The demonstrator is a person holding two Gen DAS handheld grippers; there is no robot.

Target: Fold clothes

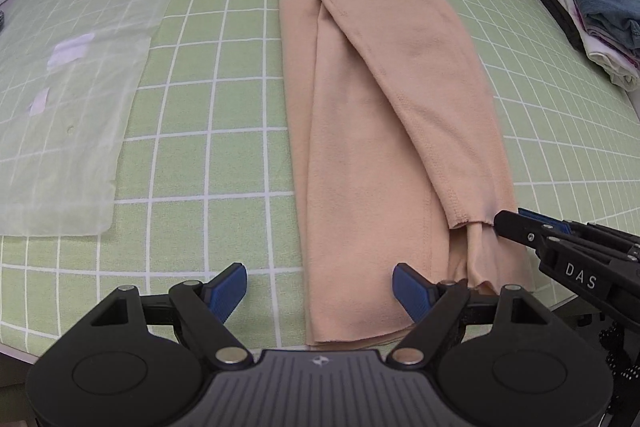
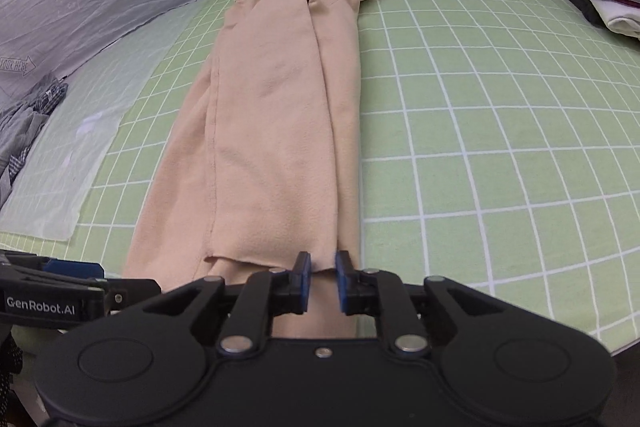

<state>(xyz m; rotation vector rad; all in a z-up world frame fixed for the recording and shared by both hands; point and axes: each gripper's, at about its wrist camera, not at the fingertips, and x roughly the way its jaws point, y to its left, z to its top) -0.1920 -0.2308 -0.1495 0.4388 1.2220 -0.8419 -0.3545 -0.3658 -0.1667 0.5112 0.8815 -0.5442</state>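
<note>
Now | peach garment [image 1: 360, 147] lying as long strip mid green grid mat [image 1: 224, 99] | soft, limp, light; best pinched at near hem corners | left gripper [image 1: 320, 291] spread wide over hem | right gripper [image 2: 322, 281] narrowly parted, pinching nothing

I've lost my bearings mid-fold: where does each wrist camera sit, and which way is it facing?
Left wrist: on the left gripper, jaws wide over the near hem of the peach garment, looking steeply down along it; the right gripper enters from the right.
Right wrist: on the right gripper, jaws narrowly apart at the sleeve cuff; the left gripper shows at left.
Shared: garment, green grid sheet, folded stack.
</note>
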